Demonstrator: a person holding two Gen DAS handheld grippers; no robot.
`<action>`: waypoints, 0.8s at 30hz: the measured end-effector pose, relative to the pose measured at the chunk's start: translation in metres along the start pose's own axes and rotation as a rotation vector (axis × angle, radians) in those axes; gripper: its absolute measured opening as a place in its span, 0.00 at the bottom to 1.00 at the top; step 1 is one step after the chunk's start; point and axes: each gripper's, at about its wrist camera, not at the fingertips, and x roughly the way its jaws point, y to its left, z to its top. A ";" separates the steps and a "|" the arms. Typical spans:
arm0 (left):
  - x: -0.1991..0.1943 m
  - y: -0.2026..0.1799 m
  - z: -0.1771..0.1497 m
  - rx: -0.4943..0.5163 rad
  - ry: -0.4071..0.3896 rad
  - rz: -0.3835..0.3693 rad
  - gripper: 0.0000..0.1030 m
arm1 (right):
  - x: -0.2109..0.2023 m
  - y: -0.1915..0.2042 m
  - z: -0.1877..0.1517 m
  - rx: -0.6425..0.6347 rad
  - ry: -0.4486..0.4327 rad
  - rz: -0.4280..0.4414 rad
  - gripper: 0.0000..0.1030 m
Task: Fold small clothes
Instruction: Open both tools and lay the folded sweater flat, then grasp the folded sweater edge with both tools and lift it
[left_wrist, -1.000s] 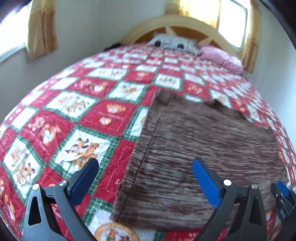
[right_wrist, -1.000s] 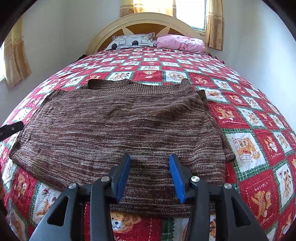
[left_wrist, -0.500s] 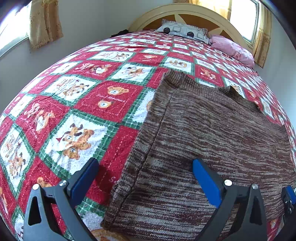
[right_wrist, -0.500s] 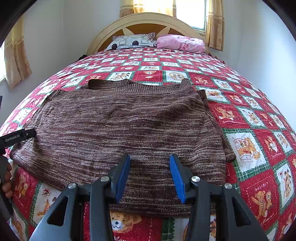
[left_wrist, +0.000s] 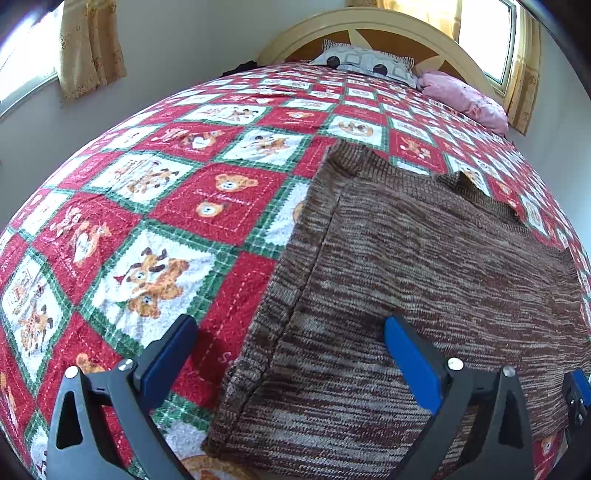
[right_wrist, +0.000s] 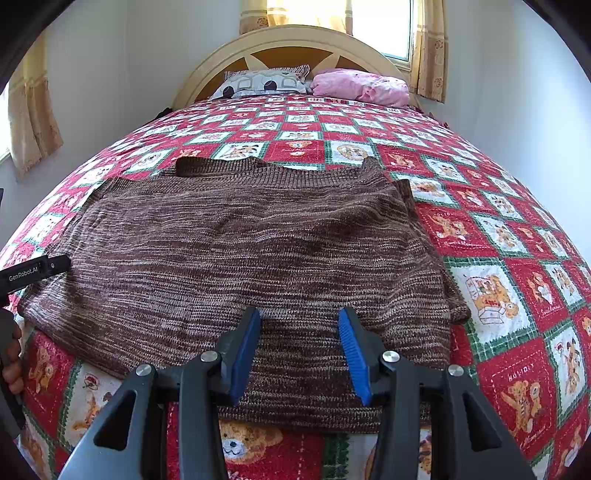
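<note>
Tools open above the brown sweater

Left tool (left_wrist: 284, 336) stands wide open, one blue pad over the quilt (left_wrist: 155, 229), the other over the sweater (left_wrist: 424, 258); its near left edge lies between them. Right tool (right_wrist: 299, 332) is partly open above the sweater's near hem, gripping nothing. Whether any pad touches the knit cannot be told. The sweater lies flat across the bed.

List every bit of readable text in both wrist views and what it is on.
"GenRobot.AI": on the left gripper's black body at the right wrist view's left edge.
"HOLIDAY": on a red teddy-bear square of the quilt.
Other stitched lettering on the quilt squares: too blurred to read.
</note>
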 end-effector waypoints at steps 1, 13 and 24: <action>-0.003 0.000 0.000 0.002 -0.012 -0.003 0.99 | 0.000 0.000 0.000 -0.001 0.000 -0.001 0.45; 0.005 -0.010 0.009 -0.050 0.002 -0.193 0.82 | 0.000 0.000 0.000 0.000 0.000 0.001 0.45; 0.001 0.003 0.009 -0.098 -0.021 -0.307 0.22 | 0.000 0.001 0.000 0.000 0.000 0.000 0.45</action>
